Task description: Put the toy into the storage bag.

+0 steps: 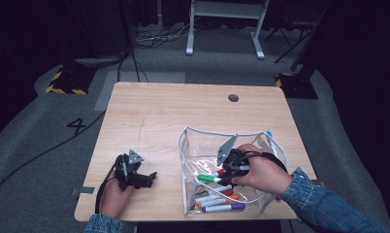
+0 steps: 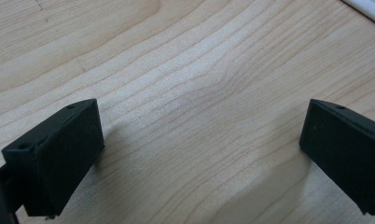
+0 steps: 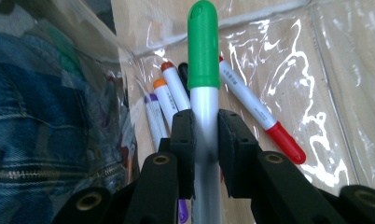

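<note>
Green-capped marker [image 3: 203, 70] sits pinched between the pads of our right gripper [image 3: 205, 140], its grey barrel running up between the two black jaws and its cap pointing away from the camera. In the high view the same marker [image 1: 208, 178] lies inside the clear plastic pouch [image 1: 193, 145], which stands open on the right half of the wooden table [image 1: 149, 111]. Our right gripper [image 1: 230, 167] reaches down into that pouch. Beneath the held marker we see others resting on the pouch's floor: a red-capped marker [image 3: 265, 121], an orange-capped one [image 3: 164, 95], a purple-capped one [image 3: 153, 112]. Our left gripper [image 1: 149, 177] rests on the table near its front left edge, well apart from the pouch. Its jaws stand spread wide with only bare wood between them [image 2: 202, 140].
</note>
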`<action>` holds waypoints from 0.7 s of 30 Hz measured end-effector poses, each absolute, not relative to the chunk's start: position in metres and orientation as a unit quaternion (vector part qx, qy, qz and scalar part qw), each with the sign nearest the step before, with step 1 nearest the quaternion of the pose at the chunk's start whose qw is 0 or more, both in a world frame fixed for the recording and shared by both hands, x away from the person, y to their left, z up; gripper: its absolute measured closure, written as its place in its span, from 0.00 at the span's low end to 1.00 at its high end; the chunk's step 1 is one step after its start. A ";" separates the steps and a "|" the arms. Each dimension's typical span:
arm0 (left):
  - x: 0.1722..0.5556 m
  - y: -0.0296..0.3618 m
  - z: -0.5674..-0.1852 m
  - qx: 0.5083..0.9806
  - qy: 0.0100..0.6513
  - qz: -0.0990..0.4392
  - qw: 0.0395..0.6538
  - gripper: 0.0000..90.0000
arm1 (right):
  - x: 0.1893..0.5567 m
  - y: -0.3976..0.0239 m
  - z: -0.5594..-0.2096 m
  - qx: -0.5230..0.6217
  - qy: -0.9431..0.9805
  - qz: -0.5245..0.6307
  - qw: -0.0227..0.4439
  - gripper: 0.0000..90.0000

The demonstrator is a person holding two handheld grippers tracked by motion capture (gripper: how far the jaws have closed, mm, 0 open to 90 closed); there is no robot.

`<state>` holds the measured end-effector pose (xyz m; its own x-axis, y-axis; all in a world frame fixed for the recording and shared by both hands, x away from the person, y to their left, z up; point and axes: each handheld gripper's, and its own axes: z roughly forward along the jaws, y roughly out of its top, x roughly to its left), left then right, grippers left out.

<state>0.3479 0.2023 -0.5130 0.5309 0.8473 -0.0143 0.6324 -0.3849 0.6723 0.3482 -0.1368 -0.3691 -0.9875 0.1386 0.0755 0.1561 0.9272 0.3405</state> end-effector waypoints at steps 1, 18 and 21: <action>0.348 0.202 -0.513 0.815 0.454 0.169 0.319 0.00 | 0.348 -0.136 -0.371 -0.073 -0.982 -0.171 0.025 0.86; 0.348 0.202 -0.513 0.815 0.454 0.168 0.319 0.00 | 0.345 -0.124 -0.393 -0.028 -0.993 -0.097 0.063 0.84; 0.348 0.202 -0.513 0.815 0.454 0.168 0.319 0.00 | 0.345 -0.123 -0.395 -0.019 -0.992 -0.112 0.055 0.71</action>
<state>0.3478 0.2023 -0.5131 0.5309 0.8473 -0.0149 0.6326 -0.3845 0.6723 0.3453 -0.1233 -0.3945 -0.9933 0.0258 0.1130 0.0503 0.9742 0.2200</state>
